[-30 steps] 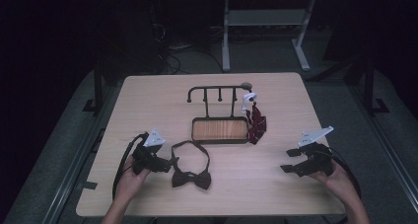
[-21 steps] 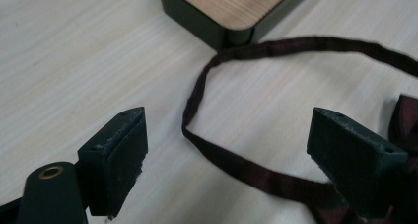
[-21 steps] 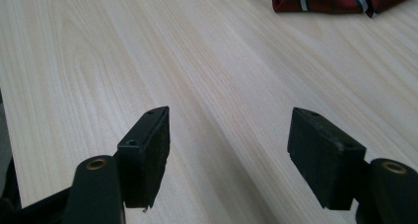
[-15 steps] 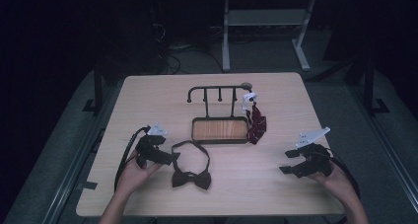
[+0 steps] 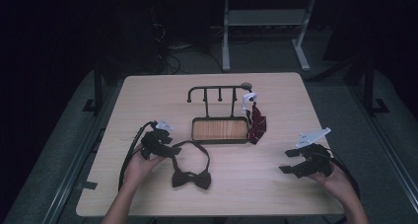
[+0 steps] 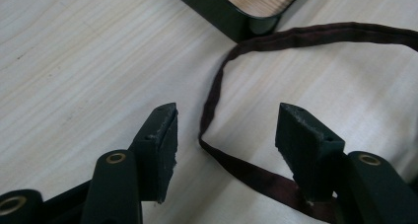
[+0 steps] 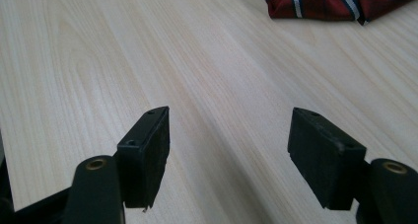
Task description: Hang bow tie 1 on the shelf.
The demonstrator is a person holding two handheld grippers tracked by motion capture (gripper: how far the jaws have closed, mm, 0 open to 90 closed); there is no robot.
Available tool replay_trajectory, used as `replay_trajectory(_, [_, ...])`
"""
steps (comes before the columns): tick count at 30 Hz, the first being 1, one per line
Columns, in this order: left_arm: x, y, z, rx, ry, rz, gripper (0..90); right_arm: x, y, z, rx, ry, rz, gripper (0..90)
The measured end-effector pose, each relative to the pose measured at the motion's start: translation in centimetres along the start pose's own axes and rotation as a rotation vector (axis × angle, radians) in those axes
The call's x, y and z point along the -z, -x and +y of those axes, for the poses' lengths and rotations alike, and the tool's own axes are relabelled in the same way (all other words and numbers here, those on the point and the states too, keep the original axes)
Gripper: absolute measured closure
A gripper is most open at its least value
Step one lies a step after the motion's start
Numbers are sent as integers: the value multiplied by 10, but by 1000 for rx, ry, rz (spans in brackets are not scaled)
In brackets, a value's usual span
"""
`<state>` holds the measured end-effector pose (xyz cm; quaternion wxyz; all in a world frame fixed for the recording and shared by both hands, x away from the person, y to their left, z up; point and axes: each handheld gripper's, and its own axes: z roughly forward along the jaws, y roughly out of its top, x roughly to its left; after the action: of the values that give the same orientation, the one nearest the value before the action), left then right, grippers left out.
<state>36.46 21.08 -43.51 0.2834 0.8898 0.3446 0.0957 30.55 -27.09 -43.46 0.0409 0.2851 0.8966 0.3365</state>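
Left gripper (image 5: pixel 170 150) low on table, front-left of rack tray (image 5: pixel 220 130), jaws wide apart, nothing clamped; strap (image 6: pixel 217 93) of dark bow tie (image 5: pixel 191 178) running between them, untouched. Bow knot flat on table, in front of tray, strap looping back toward tray's front edge. Right gripper (image 5: pixel 290 162) front-right of tray, well apart from it, jaws wide apart, nothing between them but bare table (image 7: pixel 88 51).

Likely step: pinch strap, lift to a hook on rack (image 5: pixel 218 92). Best centred on strap, pads down to tabletop before closing, clear of tray corner (image 6: pixel 246 24). Thin band, could slip out sideways.

Striped red tie (image 7: pixel 320 2) hanging at tray's right end, cut off at frame top in right gripper view. Hook count and white tag on rack hard to make out. Surroundings dark.
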Motion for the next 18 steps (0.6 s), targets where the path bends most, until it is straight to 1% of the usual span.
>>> replay_trajectory(1, [0,0,0,0,0,0,458,0,0,0,0,0,0,326])
replay_trajectory(2, [-3,-3,-1,8,-11,-3,468,0,0,0,-1,2,3,331])
replay_trajectory(3, [-3,-3,-1,8,-11,-3,474,0,0,0,-1,2,3,331])
replay_trajectory(4, [-6,-7,-2,12,-29,-10,495,0,0,0,4,-1,2,331])
replay_trajectory(5, [-8,-8,-2,28,-38,-13,506,0,0,0,4,1,3,332])
replay_trajectory(9, [-9,-9,-3,21,-43,1,506,0,-1,0,7,3,5,339])
replay_trajectory(10, [-11,-9,-2,12,-48,7,518,0,-1,0,10,2,7,349])
replay_trajectory(12, [-11,-9,-2,8,-52,9,549,-1,-1,0,15,-1,5,348])
replay_trajectory(13, [-13,-10,-2,13,-43,-6,572,-1,-1,1,17,0,7,349])
replay_trajectory(14, [-13,-10,-2,10,-47,-9,598,-1,-1,1,19,1,6,349])
replay_trajectory(16, [-14,-11,-3,9,-54,-11,621,0,-2,1,20,3,-1,349])
replay_trajectory(17, [-14,-11,-3,9,-54,-11,655,0,-2,1,20,3,-1,349])
replay_trajectory(18, [-14,-10,-3,19,-57,-23,668,0,-2,1,18,6,-1,349])
